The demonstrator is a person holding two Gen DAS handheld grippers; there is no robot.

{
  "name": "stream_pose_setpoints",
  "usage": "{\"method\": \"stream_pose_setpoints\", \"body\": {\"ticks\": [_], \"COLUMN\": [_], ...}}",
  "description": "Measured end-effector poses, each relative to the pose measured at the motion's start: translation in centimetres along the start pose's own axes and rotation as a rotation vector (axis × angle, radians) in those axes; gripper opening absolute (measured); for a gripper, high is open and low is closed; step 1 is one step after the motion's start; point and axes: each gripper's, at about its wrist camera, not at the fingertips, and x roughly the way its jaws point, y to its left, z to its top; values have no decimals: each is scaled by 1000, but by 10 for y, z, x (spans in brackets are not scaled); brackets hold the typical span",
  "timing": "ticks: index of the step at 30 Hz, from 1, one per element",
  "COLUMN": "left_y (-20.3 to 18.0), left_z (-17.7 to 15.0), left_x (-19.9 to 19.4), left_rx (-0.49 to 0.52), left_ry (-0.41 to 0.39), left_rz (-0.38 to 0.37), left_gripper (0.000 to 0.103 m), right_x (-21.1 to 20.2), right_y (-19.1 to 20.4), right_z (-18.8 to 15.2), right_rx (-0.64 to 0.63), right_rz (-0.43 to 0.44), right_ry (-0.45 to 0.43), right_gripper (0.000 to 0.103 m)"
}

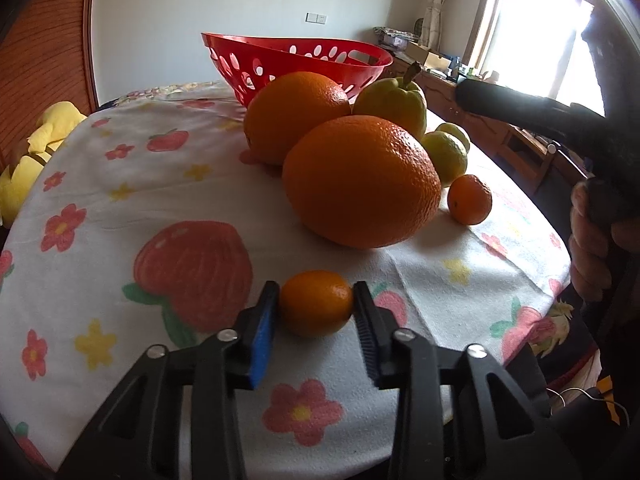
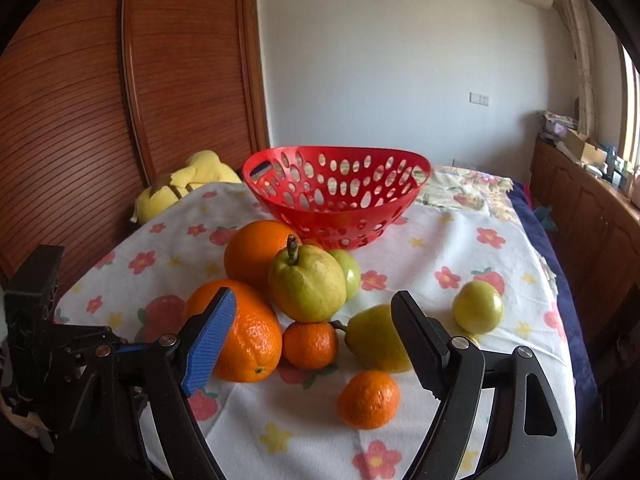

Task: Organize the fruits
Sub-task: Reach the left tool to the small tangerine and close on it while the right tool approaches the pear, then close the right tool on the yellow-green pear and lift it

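My left gripper (image 1: 316,308) is shut on a small mandarin (image 1: 316,303) resting on the flowered tablecloth (image 1: 120,200). Beyond it lie two large oranges (image 1: 360,184), a yellow-green pear (image 1: 390,102), small green fruits (image 1: 446,156) and another mandarin (image 1: 469,200). The empty red perforated basket (image 1: 296,60) stands at the back. My right gripper (image 2: 316,340) is open above the fruit pile: a large orange (image 2: 248,340), a big pear (image 2: 306,286), a mandarin (image 2: 310,344), a small pear (image 2: 374,338), a near mandarin (image 2: 369,399) and a green fruit (image 2: 478,306). The basket (image 2: 336,196) is behind.
A yellow plush toy (image 2: 184,184) lies at the table's far left edge by a wooden cabinet (image 2: 100,100). A wooden sideboard (image 2: 592,216) with clutter runs along the right wall. The other gripper's black body (image 2: 36,320) shows at left.
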Motion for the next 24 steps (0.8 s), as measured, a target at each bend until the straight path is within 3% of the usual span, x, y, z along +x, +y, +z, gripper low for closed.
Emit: {"method": "stream_pose_setpoints", "body": {"ticks": [11,24], "left_y": [12,19], "left_z": [10,21], "left_x": [-8,-24], "left_rx": [-21,-30], "left_ry": [-43,-100], "left_rz": [5,24], "left_gripper": [33,33], "right_x": [39,65], "right_y": [-1,-2], "right_z": [13,22], "right_rx": [1,6], "right_rz": [44,66], "right_ry": [104,167], "right_gripper": [75,74]}}
